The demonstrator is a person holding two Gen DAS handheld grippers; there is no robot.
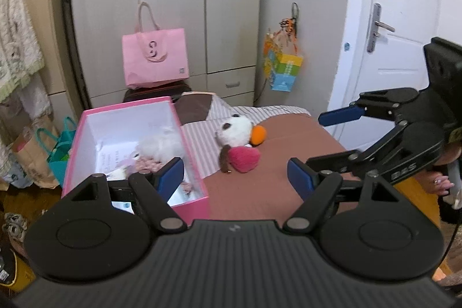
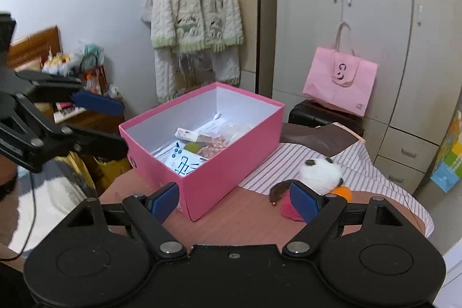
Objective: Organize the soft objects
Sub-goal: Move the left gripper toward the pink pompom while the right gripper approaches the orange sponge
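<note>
A white fluffy toy (image 1: 161,147) already lies in the pink box (image 1: 189,152) on the bed (image 1: 288,140), but the panda toy (image 1: 234,129), the orange ball (image 1: 257,134) and the pink heart (image 1: 244,159) lie together on the bed just beside the box, so I think more is left to do. The left gripper (image 1: 235,178) and the right gripper (image 2: 235,201) both point down a little at the bed, wide apart and holding nothing.

Pink bag (image 1: 155,59) upper left of the frame bears a cut-out "3"-like figure; paper (image 2: 184,160) in the pink box (image 2: 231,163) has unreadable print.
</note>
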